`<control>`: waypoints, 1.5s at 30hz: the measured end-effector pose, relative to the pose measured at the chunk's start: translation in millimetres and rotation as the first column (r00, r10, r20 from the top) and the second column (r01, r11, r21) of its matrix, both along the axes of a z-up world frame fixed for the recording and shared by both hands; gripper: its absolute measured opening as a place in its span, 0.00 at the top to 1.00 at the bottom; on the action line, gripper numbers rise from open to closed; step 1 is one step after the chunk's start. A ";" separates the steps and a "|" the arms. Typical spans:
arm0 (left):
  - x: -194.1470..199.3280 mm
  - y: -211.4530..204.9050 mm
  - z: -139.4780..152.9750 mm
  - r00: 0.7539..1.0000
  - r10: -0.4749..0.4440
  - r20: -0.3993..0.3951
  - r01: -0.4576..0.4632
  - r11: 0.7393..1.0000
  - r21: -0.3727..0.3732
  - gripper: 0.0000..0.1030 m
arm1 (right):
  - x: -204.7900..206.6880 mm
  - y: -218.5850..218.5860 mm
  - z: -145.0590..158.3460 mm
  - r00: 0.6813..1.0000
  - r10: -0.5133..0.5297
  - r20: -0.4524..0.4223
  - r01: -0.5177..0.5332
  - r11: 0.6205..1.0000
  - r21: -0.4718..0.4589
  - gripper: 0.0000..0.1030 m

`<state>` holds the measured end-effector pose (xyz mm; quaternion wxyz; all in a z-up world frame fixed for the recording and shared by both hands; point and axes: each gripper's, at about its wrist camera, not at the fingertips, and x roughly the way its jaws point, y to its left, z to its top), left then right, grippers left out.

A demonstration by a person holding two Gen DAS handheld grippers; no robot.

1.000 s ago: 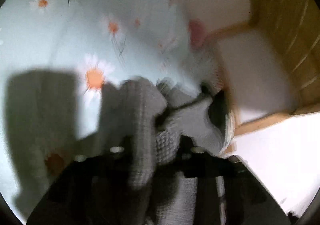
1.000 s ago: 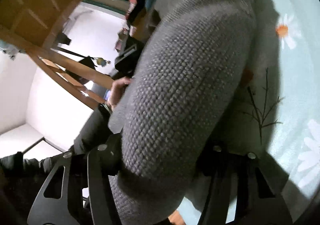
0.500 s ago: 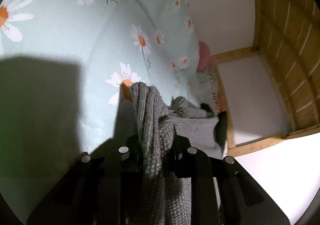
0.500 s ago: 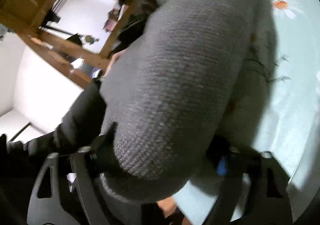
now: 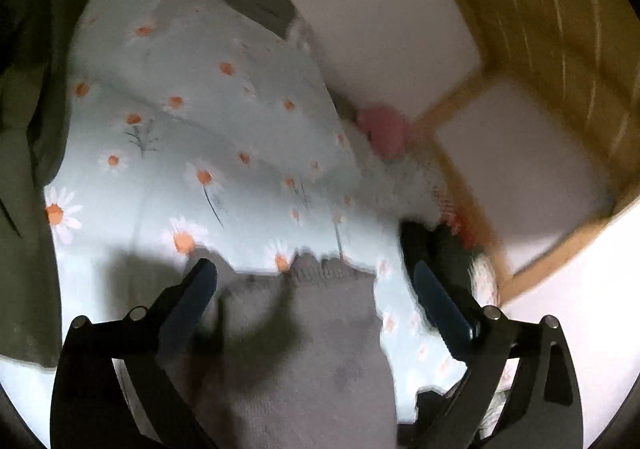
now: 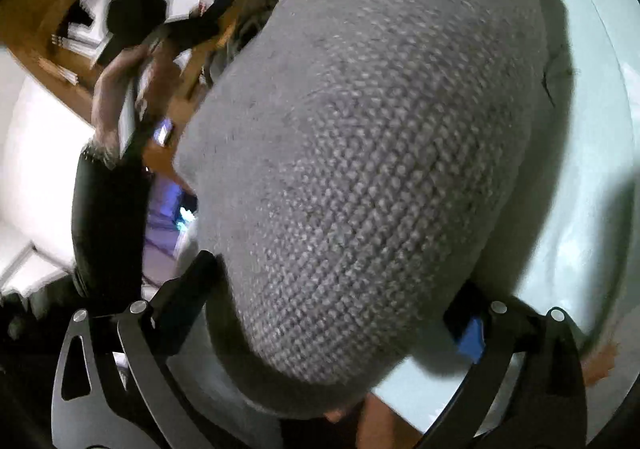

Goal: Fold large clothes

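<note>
Released since before, both tongs (image 5: 312, 277) (image 6: 340, 281) are opening over the grey sweater (image 5: 304, 349) on daisy bedding (image 5: 240, 121).

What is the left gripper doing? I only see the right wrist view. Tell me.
Observer: The left gripper is opening with nothing pinched; the sweater lies flat below its fingers.
Operator: Give me what's beyond the sweater's edge.
Observer: Daisy sheet, then a blurred pink thing by a wooden frame.
Operator: Report that view's left side.
Observer: An olive cloth lies along the sheet there.
</note>
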<state>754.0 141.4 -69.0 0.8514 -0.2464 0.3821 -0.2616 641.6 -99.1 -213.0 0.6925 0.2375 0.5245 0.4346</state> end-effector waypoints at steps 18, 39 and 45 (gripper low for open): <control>-20.3 -43.1 -95.7 0.992 0.026 -0.126 0.018 0.942 0.336 0.05 | 30.1 -27.6 6.1 0.985 -0.171 0.040 0.171 0.985 0.003 0.31; -255.3 -10.1 -207.1 0.838 0.451 -0.307 -0.542 0.628 -0.558 0.06 | -0.6 -47.8 -21.1 0.965 -0.246 -0.094 0.263 0.931 0.255 0.45; -234.0 -6.3 -216.3 0.850 0.420 -0.317 -0.525 0.642 -0.558 0.06 | -4.9 -32.8 -10.5 0.971 -0.223 -0.083 0.237 0.937 0.258 0.45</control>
